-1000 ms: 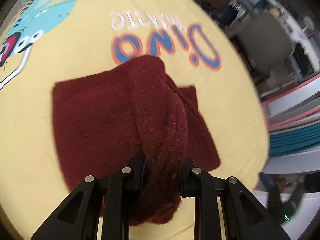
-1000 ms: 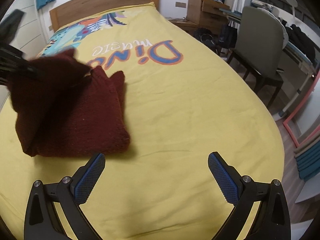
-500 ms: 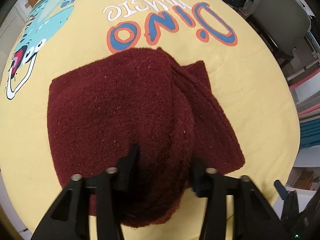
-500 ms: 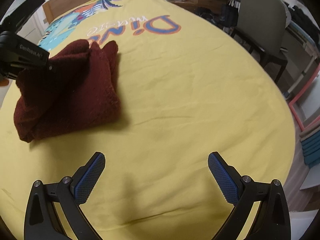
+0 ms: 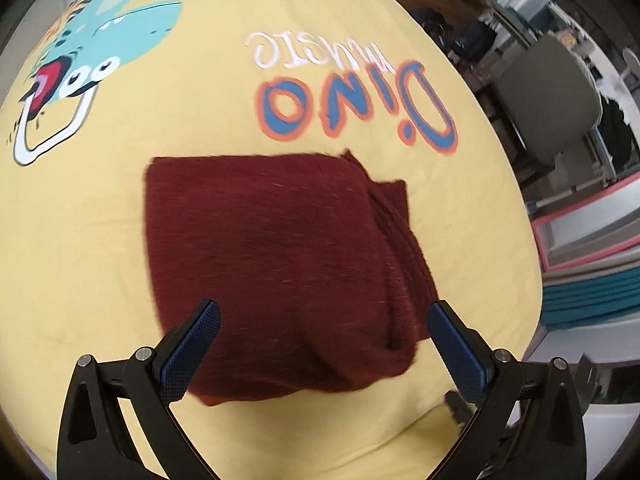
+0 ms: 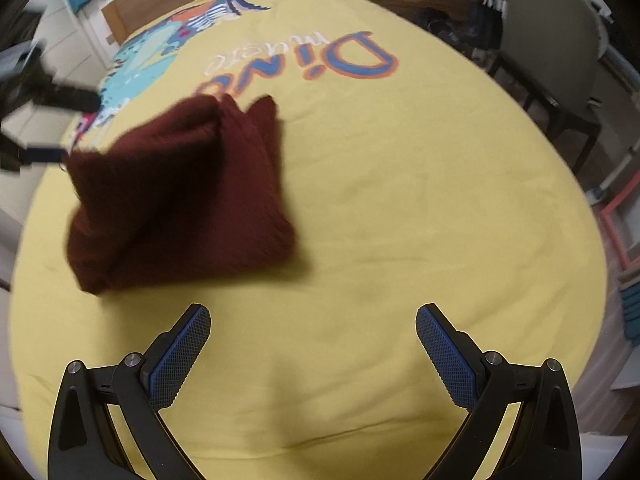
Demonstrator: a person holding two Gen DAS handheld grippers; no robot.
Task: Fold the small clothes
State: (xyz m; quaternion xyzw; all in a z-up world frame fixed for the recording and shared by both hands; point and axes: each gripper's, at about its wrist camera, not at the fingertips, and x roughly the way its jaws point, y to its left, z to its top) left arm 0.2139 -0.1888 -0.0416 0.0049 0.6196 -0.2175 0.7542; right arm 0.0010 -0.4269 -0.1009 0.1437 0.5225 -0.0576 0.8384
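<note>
**Dark red knit lies folded on the yellow cover as the left jaws let go**

A bed spread with a yellow cotton cover (image 6: 400,200), printed with a cartoon dinosaur and blue-and-orange "Dino" lettering, carries everything here. Its wooden headboard (image 6: 160,8) closes the far edge; a grey-green upholstered chair (image 6: 556,44) stands off the right edge.

The dark red fuzzy knitted garment (image 5: 272,264) lies as a thick rectangular bundle toward the left edge of the bed, just nearer than the lettering, with stacked layers showing along its right side and a corner sticking up at the far end.

The left gripper (image 5: 324,348) hangs steeply above the bundle's near edge. Its jaws are opening, already very wide, and the blue pads (image 5: 188,348) stand clear of the wool on either side, gripping nothing. The right gripper (image 6: 312,356) hovers over bare cover near the bed's near edge, well apart from the garment, jaws spread wide and empty.

The step in hand looks like the release after a fold. To do it well, lift straight off so no pad snags the fuzzy fibres and drags the top layer open. The loose far corner and uneven right side probably want squaring or pressing flat before the fold counts as neat.
</note>
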